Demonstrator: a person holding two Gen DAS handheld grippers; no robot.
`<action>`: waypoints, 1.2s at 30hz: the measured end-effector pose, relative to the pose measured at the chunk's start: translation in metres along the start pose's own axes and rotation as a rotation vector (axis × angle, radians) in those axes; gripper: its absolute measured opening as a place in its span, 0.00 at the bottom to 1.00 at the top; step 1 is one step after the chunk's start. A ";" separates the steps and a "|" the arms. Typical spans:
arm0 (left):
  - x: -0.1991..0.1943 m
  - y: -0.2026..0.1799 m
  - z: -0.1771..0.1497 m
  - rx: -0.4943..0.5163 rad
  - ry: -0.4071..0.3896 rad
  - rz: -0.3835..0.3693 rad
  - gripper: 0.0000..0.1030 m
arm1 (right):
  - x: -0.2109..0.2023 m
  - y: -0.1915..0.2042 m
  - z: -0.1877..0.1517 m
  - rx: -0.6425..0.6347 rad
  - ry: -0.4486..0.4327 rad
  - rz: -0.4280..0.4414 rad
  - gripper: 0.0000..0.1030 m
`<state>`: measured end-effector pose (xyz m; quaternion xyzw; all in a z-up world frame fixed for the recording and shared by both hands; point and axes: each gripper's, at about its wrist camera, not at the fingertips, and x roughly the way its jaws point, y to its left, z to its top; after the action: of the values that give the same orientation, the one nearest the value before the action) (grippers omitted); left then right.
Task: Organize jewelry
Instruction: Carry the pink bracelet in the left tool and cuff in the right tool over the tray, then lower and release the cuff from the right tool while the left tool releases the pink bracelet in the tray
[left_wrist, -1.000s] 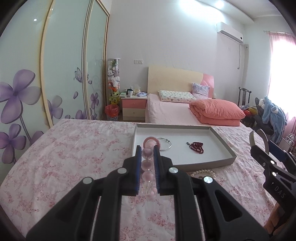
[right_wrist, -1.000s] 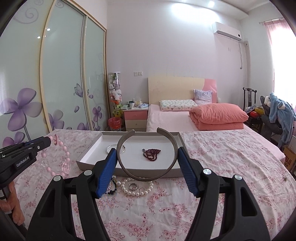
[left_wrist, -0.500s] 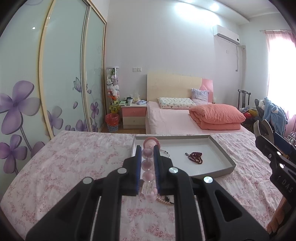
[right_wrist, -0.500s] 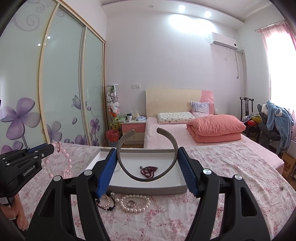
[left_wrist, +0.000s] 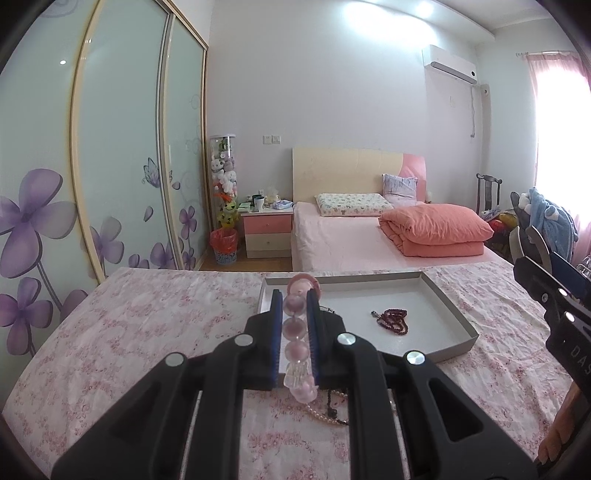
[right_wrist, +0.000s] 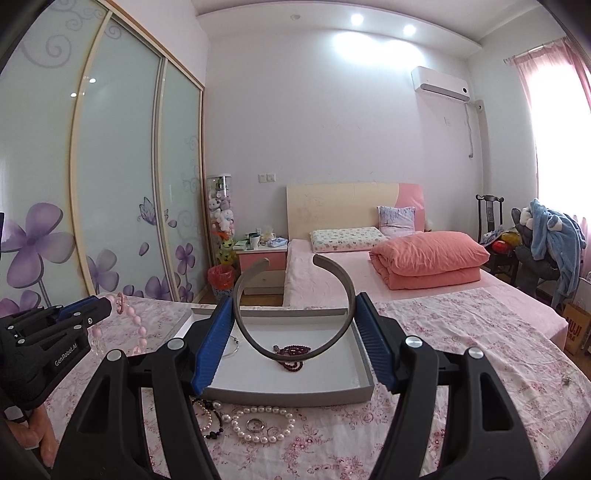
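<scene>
With the left tongs (left_wrist: 295, 325) pinching the pink beads (left_wrist: 295, 332) and the right tongs (right_wrist: 293, 339) clamping the bangle (right_wrist: 291, 310), both above the tray's (right_wrist: 291, 397) six o'clock edge, carry each forward, lower, then release.

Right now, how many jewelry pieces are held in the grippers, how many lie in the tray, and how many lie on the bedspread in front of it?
Held in grippers: 2, pink bead bracelet and grey cuff bangle
In the tray: 2, dark red bead string and thin silver bangle
On the bedspread: 2, white pearl strand and a dark and pearl bead piece
Total: 6
</scene>
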<state>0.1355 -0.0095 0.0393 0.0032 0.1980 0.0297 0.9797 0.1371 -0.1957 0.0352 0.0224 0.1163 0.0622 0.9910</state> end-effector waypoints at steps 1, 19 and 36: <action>0.003 0.000 0.001 0.001 0.003 -0.001 0.13 | 0.003 -0.001 0.000 0.001 0.003 0.000 0.65; 0.108 -0.013 0.015 -0.005 0.109 -0.056 0.13 | 0.116 0.001 -0.014 0.009 0.193 0.009 0.65; 0.179 -0.017 0.005 -0.030 0.205 -0.085 0.23 | 0.180 -0.005 -0.045 0.064 0.413 0.009 0.67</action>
<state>0.3031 -0.0160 -0.0263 -0.0228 0.2968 -0.0085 0.9546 0.3010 -0.1764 -0.0499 0.0410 0.3186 0.0662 0.9447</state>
